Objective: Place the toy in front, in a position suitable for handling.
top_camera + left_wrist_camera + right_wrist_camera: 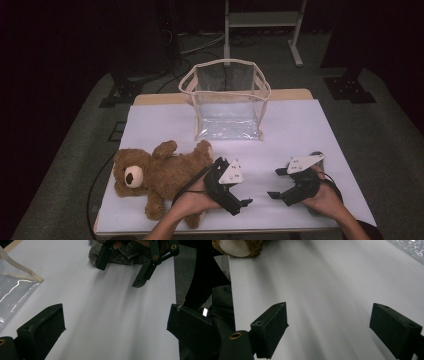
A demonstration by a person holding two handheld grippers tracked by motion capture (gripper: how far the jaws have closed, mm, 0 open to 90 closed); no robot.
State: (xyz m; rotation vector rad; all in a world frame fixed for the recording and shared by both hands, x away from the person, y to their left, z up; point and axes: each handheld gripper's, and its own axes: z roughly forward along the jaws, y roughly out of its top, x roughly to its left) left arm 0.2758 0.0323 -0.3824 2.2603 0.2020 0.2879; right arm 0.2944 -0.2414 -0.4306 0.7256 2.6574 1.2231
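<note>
Nearest, at the worktop's point(300, 125) front edge: left hand-held gripper point(243, 204) and right hand-held gripper point(276, 183), tips turned toward each other over bare white sheet, each with jaws spread wide and nothing between them. Just left of the left hand-held gripper, touching the forearm: brown teddy bear point(155, 176), flat on its back, head toward the left edge. Farther back, well apart from both, at centre: clear plastic bag point(227, 102) with cream trim, upright, mouth open. Between hand-held grippers and bag: plain sheet, unobstructed. Beyond, on the floor: dark stand bases and a pale metal frame point(262, 22).
</note>
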